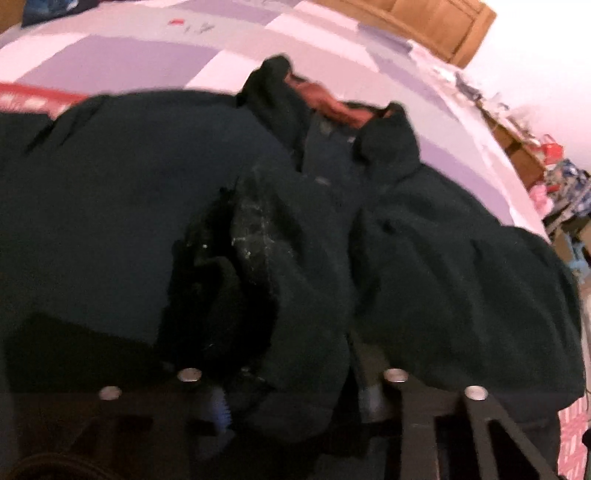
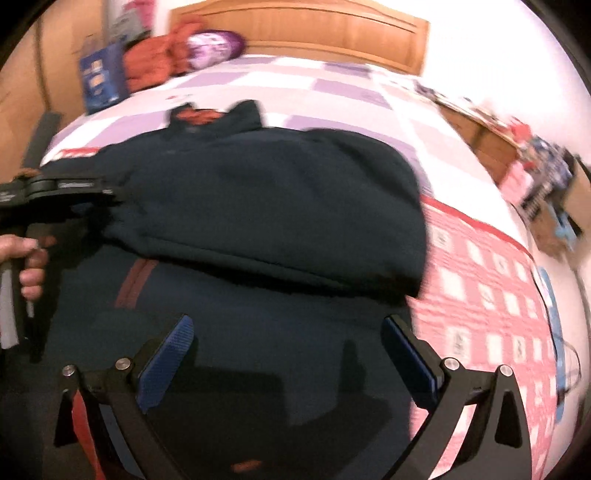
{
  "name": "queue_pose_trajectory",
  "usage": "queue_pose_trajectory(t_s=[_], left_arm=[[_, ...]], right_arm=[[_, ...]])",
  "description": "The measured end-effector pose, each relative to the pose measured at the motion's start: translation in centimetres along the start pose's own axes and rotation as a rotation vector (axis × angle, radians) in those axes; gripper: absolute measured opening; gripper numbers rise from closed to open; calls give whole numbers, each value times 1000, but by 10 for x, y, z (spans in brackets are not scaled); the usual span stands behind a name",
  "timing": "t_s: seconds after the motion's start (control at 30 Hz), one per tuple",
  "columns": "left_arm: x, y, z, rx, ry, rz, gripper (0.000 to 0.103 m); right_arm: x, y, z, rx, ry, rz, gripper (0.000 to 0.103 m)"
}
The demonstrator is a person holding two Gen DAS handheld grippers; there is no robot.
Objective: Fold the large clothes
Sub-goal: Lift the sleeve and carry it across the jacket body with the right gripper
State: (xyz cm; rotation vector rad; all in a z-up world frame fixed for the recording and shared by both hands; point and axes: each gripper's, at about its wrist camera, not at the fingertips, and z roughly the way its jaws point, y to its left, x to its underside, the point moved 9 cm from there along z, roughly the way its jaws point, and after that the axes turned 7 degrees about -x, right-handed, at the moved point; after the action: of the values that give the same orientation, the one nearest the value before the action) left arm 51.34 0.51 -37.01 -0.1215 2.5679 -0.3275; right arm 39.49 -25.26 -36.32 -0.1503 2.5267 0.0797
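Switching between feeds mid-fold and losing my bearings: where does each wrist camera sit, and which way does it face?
Left wrist: on the left claw, tilted down over the dark jacket toward its collar; only the claw's own fingers show, with cloth bunched between them.
Right wrist: on the right claw, tilted down over the jacket toward the headboard; its jaws stand open, and a hand at the left edge holds the left claw.
Shared: jacket, collar, purple-checked bed, headboard.
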Motion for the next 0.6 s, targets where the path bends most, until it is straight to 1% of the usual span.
queue_pose_trajectory(t_s=[0.07, 0.17, 0.2, 0.23, 0.3, 0.37, 0.43, 0.5, 0.57, 0.6], left_arm=[[-11, 0, -13, -9, -58, 36, 34], [-25, 4, -28, 15, -100, 28, 33], [-29, 6, -32, 17, -110, 28, 33], [-33, 8, -35, 8, -120, 37, 33], [-36, 14, -34, 2, -117, 34, 33], [-39, 21, -35, -1, -114, 22, 33], [-42, 26, -41, -4, -135, 14, 33], [-53, 35, -52, -4, -174, -22, 33], [-64, 48, -58, -22, -194, -43, 33], [-68, 55, -56, -35, -190, -45, 33]], right_arm=[[8, -17, -3, 27, 8, 32, 103], [16, -29, 0, 49, 14, 39, 103], [15, -33, 1, 71, 10, 36, 103], [12, -36, 2, 96, 2, 38, 103], [1, -54, 4, 156, -32, 81, 103], [-15, -67, 18, 179, -41, 136, 103], [-21, -71, 33, 137, -15, 163, 103], [-24, -70, 49, 94, 25, 154, 103], [-24, -68, 46, 88, 6, 122, 103], [-22, -70, 42, 100, -5, 110, 103]])
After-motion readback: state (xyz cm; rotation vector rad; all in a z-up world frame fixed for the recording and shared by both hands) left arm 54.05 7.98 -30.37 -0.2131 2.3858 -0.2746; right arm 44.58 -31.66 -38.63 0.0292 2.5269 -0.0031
